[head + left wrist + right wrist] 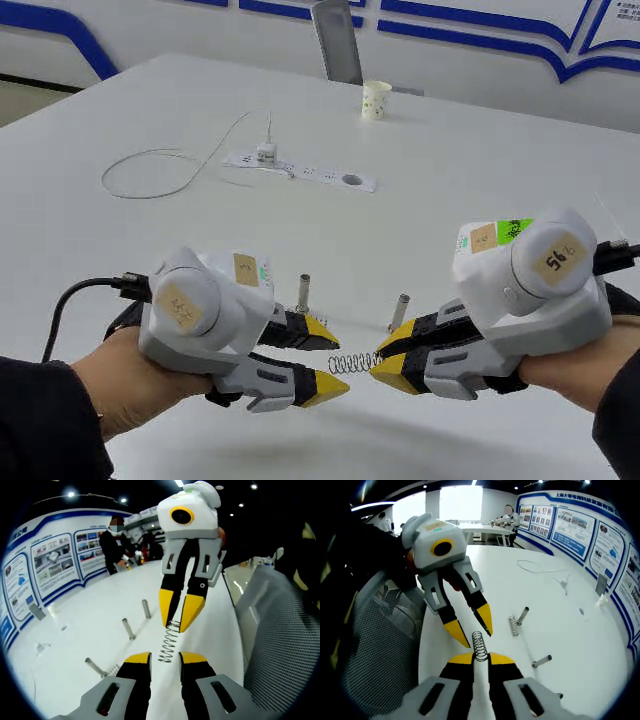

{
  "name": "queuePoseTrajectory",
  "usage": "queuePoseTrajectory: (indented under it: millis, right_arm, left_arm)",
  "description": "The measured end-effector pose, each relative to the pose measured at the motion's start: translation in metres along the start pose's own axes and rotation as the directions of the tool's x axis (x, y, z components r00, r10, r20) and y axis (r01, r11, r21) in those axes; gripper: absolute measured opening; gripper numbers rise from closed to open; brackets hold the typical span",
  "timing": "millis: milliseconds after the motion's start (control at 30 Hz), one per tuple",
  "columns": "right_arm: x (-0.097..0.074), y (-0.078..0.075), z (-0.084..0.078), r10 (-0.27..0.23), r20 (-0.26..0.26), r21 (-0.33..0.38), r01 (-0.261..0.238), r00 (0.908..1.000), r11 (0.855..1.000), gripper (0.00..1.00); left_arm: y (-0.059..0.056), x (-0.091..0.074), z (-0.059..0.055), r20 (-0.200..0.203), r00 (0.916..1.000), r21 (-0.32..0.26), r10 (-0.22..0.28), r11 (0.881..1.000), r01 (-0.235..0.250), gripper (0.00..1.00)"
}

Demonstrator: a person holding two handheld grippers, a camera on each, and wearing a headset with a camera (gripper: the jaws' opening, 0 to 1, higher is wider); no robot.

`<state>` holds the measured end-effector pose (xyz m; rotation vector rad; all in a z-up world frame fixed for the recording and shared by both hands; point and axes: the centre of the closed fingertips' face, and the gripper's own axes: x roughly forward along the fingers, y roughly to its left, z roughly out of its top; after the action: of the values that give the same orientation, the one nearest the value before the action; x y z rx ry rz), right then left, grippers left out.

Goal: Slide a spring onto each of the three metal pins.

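Right tongs (380, 358) grip spring (352, 362); free end between left tongs (340, 361).

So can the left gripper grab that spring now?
Probably yes. The left gripper is open, and the spring, pinched by the right gripper, points right at its gap with nothing between.

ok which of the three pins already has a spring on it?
The farthest pin in the left gripper view: its shaft alone looks spring-wrapped below a smooth tip. The middle pin and the nearest pin are bare metal.
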<state>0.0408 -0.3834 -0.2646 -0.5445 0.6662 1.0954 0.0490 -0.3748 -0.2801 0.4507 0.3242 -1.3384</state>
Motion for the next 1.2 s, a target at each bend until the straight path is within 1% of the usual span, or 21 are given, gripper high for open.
queuePoseTrajectory:
  millis: [133,233,700,967,1200]
  right_arm:
    - [-0.002,0.002,0.006,0.004,0.013,-0.001,-0.004,0.9999,1.0,0.11]
    - [-0.004,0.004,0.012,0.007,0.031,-0.001,-0.007,0.9995,1.0,0.11]
    - [-0.006,0.003,0.034,-0.012,0.101,-0.016,0.014,0.9948,1.0,0.11]
    - [-0.004,0.007,0.047,-0.003,0.146,-0.014,0.005,0.9893,1.0,0.11]
    - [-0.001,0.009,0.049,-0.002,0.151,-0.022,0.006,0.9885,1.0,0.11]
  left_arm:
    - [-0.002,0.0,0.001,0.006,1.0,0.009,-0.007,1.0,0.007,0.17]
    - [0.0,0.0,0.001,0.009,1.0,0.009,-0.003,1.0,0.003,0.13]
    - [0.002,-0.002,0.005,0.034,0.9994,-0.038,0.002,0.999,-0.001,0.12]
    - [-0.001,-0.002,0.007,0.045,0.9989,-0.046,-0.01,0.999,0.012,0.11]
    - [-0.002,-0.002,0.005,0.041,0.999,-0.049,-0.015,0.999,0.017,0.12]
